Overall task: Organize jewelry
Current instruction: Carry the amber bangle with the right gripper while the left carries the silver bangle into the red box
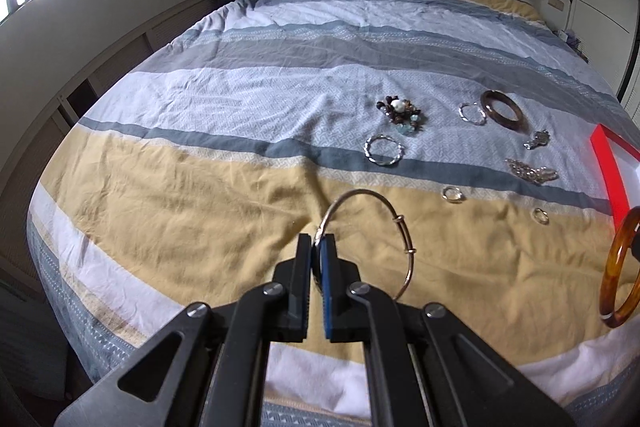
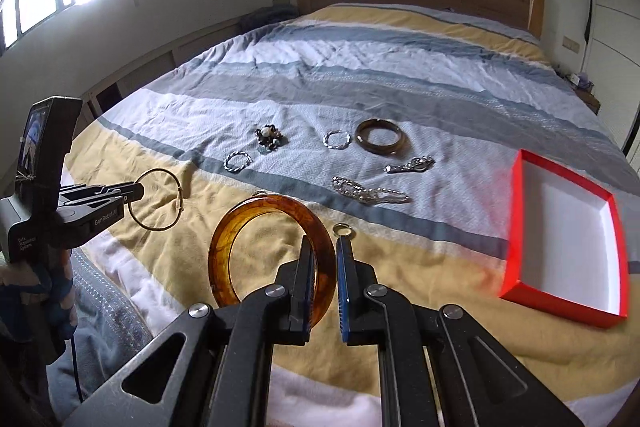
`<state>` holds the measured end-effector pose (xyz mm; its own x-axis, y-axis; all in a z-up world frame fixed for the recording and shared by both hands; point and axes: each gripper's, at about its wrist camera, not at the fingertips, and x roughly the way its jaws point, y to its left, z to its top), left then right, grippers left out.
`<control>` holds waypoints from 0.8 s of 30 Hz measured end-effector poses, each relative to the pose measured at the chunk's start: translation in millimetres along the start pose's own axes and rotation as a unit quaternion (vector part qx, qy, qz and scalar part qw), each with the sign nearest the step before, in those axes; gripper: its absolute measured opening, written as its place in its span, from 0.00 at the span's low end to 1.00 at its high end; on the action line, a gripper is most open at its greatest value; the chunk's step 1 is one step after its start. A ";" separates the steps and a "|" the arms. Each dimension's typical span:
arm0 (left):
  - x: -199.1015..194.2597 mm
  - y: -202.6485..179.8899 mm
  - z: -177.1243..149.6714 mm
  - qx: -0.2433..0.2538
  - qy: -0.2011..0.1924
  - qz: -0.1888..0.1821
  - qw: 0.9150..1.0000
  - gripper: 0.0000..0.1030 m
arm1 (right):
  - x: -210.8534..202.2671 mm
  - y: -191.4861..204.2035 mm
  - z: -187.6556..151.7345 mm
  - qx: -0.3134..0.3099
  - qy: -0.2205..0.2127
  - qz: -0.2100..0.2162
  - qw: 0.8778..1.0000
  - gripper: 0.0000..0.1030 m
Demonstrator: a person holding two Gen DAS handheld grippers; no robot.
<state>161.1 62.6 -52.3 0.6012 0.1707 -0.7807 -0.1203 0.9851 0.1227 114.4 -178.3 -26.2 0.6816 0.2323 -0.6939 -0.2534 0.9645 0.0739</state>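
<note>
Before you the bed [image 2: 360, 75] carries the open red box [image 2: 520, 219] at right, while your right gripper [image 2: 325, 247] grips the amber bangle [image 2: 240, 223] and your left gripper [image 1: 316, 239] pinches the thin wire bangle [image 1: 404, 227] above the near yellow stripe.

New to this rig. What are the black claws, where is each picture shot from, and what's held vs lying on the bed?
The black claws are two-finger grippers that a person holds, one per hand. Each carries a wide-angle camera looking along its own fingers, so one picture is the left view and one the right.

The left gripper is shut on a thin wire bangle. The right gripper is shut on an amber bangle.

On the striped bedspread lie a bead cluster, two twisted silver rings, a brown bangle, a silver chain, a silver clasp piece and small rings such as one near the right gripper. The red tray looks empty.
</note>
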 end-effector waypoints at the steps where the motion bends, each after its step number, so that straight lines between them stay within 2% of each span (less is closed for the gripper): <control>1: -8.3 -2.7 -2.3 0.004 -0.004 -0.001 1.000 0.04 | -11.0 -3.3 -1.5 0.003 -0.007 -0.005 1.000 0.10; 7: -53.5 -29.6 -7.9 0.028 -0.025 -0.026 0.999 0.04 | -61.8 -34.1 -17.5 0.037 -0.029 -0.029 0.998 0.10; 13: -83.5 -87.1 -3.2 0.064 -0.034 -0.080 0.994 0.04 | -96.8 -87.2 -38.3 0.078 -0.037 -0.067 0.994 0.10; 19: -93.5 -163.7 12.0 0.097 -0.024 -0.154 0.983 0.04 | -116.2 -155.0 -39.8 0.105 -0.038 -0.113 0.987 0.10; 24: -87.9 -233.9 32.1 0.127 -0.021 -0.198 0.972 0.04 | -107.0 -214.4 -27.1 0.116 -0.029 -0.142 0.983 0.10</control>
<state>161.8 -182.2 7.3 0.5937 -0.2269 -0.7720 0.3223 0.9461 -0.0302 77.2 -413.4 12.8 0.7415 -0.0493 -0.6691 0.1106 0.9926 0.0495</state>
